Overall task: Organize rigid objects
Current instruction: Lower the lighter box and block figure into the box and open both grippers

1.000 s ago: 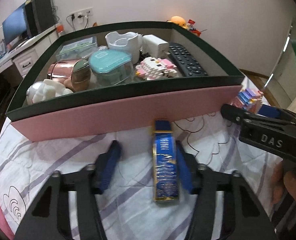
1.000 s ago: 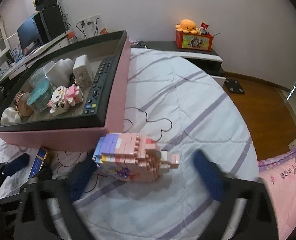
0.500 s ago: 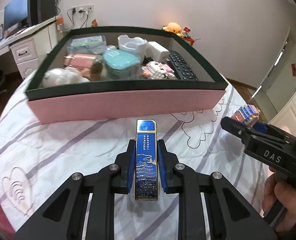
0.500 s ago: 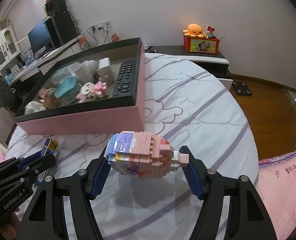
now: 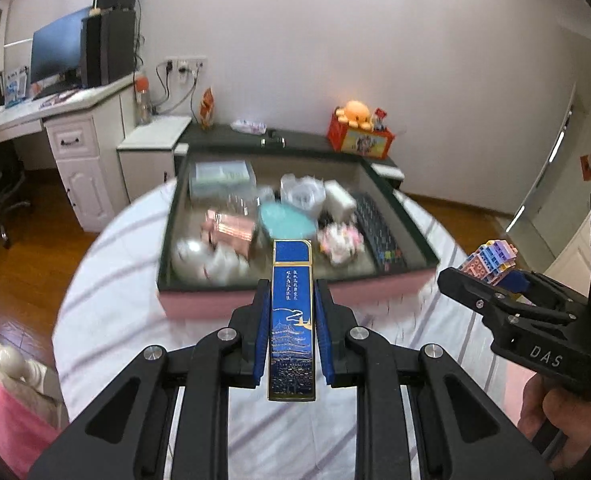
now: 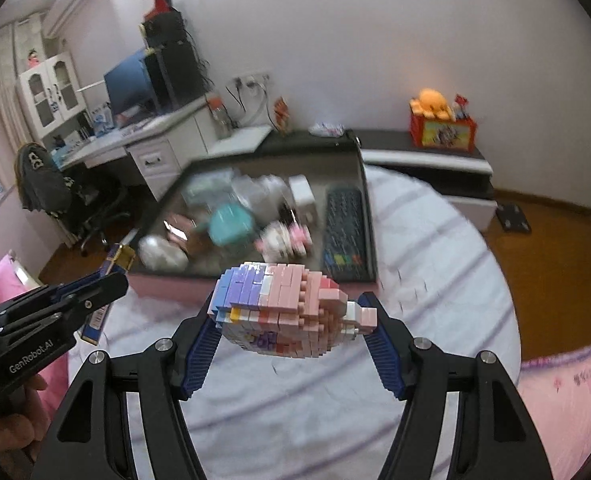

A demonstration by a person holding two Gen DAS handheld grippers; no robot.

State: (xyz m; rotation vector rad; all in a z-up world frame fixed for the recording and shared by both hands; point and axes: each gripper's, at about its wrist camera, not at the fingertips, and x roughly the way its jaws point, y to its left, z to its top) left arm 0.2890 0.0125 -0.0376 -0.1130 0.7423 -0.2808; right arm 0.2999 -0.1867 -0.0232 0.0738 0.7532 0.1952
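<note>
Both grippers are lifting off the bed — left gripper (image 5: 291, 320) squeezing the blue box (image 5: 291, 320), right gripper (image 6: 291, 320) squeezing the block toy (image 6: 283, 312), heading toward the tray (image 5: 295, 296).

Blue box (image 5: 291, 320) between left tongs (image 5: 292, 334)

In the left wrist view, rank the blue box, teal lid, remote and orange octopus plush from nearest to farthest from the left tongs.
1. Blue box: clamped in the left tongs.
2. Teal lid: mid-tray, just beyond the box tip.
3. Remote: along the tray's right side; close to the lid, hard to separate.
4. Orange octopus plush: on the red box by the wall.
</note>
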